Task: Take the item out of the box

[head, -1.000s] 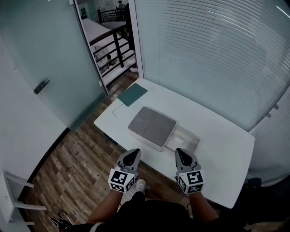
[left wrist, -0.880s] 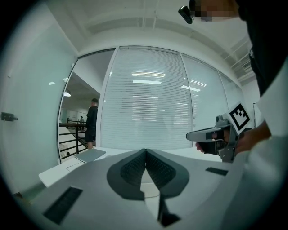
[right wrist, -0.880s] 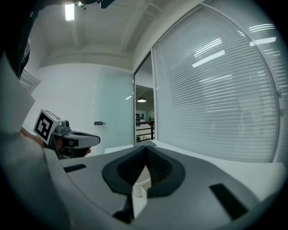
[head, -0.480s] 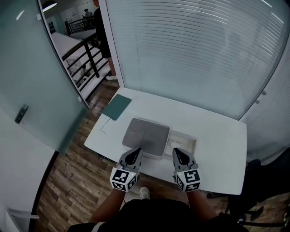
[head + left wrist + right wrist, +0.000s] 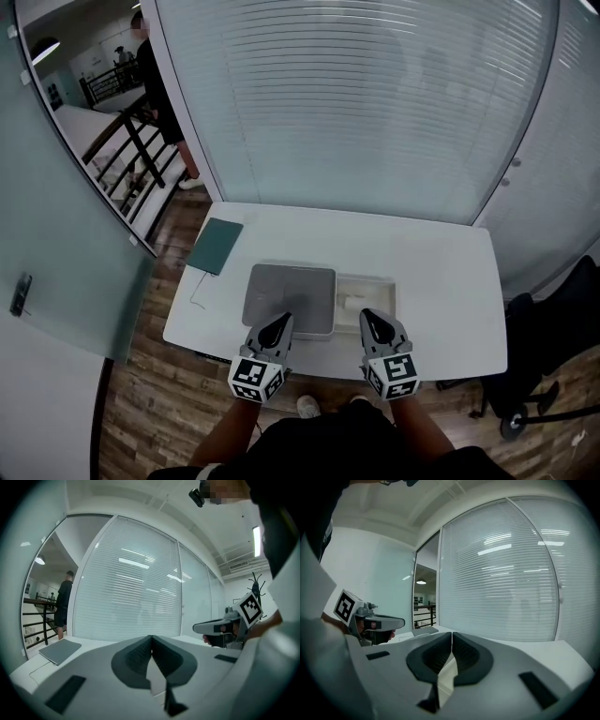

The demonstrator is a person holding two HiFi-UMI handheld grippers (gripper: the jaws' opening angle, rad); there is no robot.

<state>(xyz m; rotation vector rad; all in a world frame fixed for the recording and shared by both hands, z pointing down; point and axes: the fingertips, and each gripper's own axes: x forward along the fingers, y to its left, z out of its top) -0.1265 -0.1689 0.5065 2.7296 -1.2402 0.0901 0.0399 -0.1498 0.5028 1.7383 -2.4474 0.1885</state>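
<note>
A flat grey box (image 5: 289,298) lies on the white table (image 5: 441,281), with a shallow white open tray (image 5: 377,281) against its right side. Something small and pale (image 5: 349,302) rests in that tray; I cannot tell what it is. My left gripper (image 5: 279,322) hovers shut at the table's near edge, in front of the grey box. My right gripper (image 5: 372,320) is shut too, just in front of the tray. In the left gripper view the jaws (image 5: 151,638) meet with nothing between them. The right gripper view shows the same of its jaws (image 5: 452,636).
A dark green flat pad (image 5: 216,246) with a thin cable lies on the table's left end. A glass wall with blinds (image 5: 356,103) backs the table. A person (image 5: 155,70) stands by a railing beyond the glass door. A black office chair (image 5: 553,352) is at the right.
The head view has swung round, so the table now lies square ahead. Both grippers have come in over its near edge, close to the box. Their jaws stay shut.
</note>
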